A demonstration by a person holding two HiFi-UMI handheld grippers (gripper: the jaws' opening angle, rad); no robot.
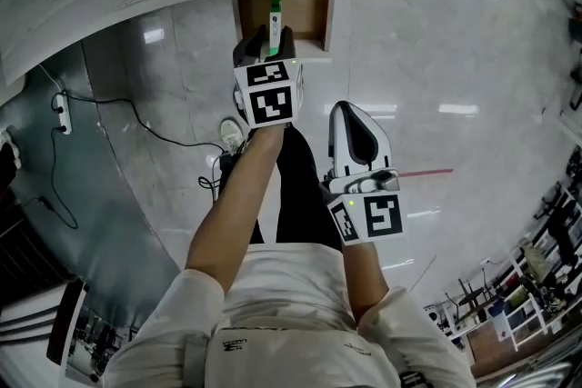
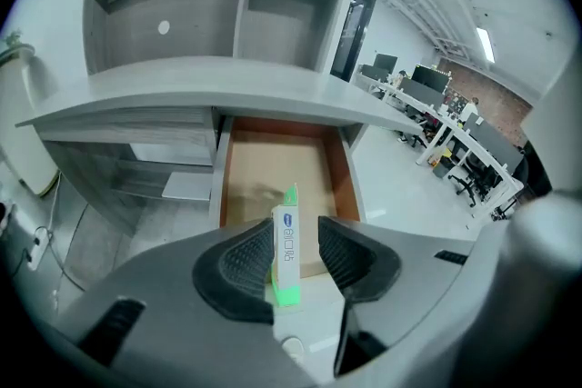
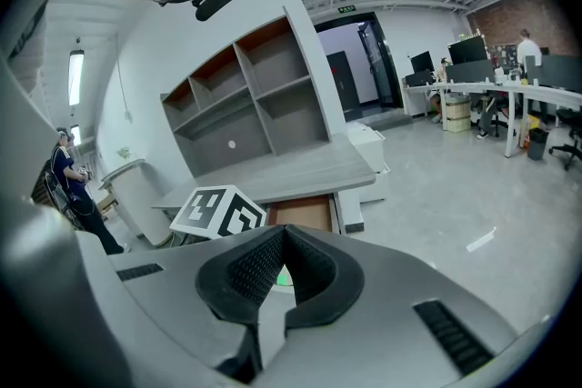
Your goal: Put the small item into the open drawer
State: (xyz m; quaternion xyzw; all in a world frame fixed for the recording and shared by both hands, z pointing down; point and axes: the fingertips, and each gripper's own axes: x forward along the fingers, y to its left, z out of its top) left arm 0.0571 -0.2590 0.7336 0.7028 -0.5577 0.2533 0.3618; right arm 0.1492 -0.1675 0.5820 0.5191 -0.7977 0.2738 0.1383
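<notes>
One open drawer [image 2: 273,168], small box [image 2: 285,252] between left claw's [image 2: 291,236] parted jaws

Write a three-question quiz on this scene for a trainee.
1. True or false: the drawer stands open, with its brown floor showing.
2. What stands between the jaws of the left gripper? A) a white-and-green box B) a mug C) nothing
3. Which gripper has its jaws together?
Key: 1 true; 2 A; 3 the right gripper.
</notes>
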